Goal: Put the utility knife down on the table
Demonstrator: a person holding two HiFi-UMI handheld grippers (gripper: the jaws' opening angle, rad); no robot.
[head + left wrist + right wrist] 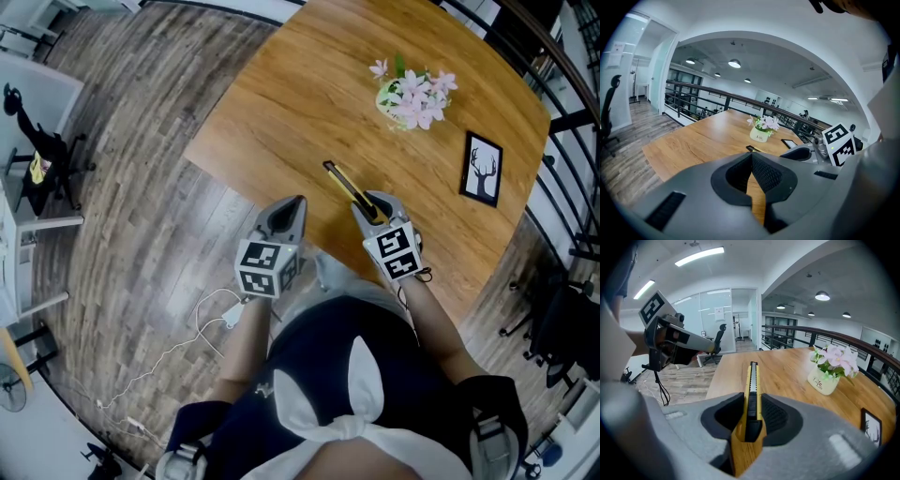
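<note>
Dark top with white bow (361,394): nearest the head camera, low in view, worn by the person holding both tools.
Right gripper (751,414): fingers clenched on the utility knife (752,380), grasping its near end from both sides.
Knife's place: yellow and black, held over the near part of the desk (281,103), seemingly not yet laid down; contact with the wood unclear.
Long axis: in line with the right fingers, tip reaching far and slightly left, away from the person.
Left gripper (286,214): fingers closed together on nothing, just left of the right one, at the desk's near edge.
Nearer hand: right, already carrying the knife.
Coming move, as a guess: lowering until flat along the wood, then releasing.
Far right of desk: flower pot (412,97) and picture frame (482,169), well apart from the knife.
</note>
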